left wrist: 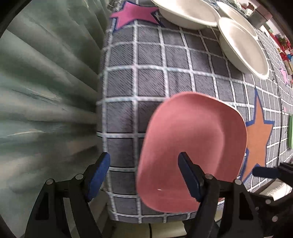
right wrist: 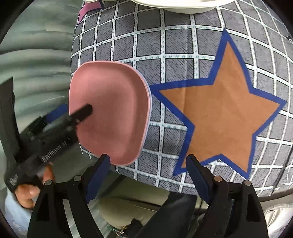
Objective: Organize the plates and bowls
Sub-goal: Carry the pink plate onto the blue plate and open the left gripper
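A pink rounded-square plate lies on the checked cloth near the table's front left edge; it also shows in the right wrist view, with a pale rim of another plate just under it. My left gripper is open, its right finger over the plate and its left finger beside it. My right gripper is open and empty, just in front of the plate's near edge. White plates and a white bowl sit at the far side.
A grey-green curtain hangs left of the table. An orange star is printed on the cloth right of the pink plate. A green object shows at the right edge. The table's front edge is just below both grippers.
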The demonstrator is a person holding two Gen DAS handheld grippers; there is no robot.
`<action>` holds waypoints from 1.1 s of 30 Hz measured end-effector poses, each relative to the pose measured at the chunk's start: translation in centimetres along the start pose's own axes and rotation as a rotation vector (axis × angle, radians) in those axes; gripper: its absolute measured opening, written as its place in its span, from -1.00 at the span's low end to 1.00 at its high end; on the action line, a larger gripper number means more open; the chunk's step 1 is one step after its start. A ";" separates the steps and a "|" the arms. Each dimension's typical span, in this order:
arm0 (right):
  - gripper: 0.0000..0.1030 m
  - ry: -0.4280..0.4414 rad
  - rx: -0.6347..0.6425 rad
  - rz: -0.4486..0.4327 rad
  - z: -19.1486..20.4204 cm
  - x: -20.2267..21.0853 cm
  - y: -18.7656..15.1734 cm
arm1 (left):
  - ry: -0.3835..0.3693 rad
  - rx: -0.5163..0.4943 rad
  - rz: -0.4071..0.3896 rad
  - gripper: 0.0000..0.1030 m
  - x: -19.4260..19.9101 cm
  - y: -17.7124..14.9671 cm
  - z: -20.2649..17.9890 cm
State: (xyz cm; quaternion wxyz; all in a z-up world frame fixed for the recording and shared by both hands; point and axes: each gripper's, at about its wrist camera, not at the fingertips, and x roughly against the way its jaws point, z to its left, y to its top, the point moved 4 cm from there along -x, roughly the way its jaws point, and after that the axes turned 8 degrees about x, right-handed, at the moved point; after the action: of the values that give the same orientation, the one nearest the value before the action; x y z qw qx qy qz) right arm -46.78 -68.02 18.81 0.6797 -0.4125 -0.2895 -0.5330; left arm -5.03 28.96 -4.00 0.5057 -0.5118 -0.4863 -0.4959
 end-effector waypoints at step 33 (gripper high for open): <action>0.67 -0.270 0.002 -0.069 -9.7 17.6 0.2 | 0.015 -0.009 -0.040 0.55 6.8 -16.5 -12.4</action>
State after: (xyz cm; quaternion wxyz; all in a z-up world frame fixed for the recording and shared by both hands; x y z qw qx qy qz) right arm -42.37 -85.01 28.66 0.6163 -0.4697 -0.3927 -0.4954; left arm -21.47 16.82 3.32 0.4972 -0.5004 -0.4904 -0.5118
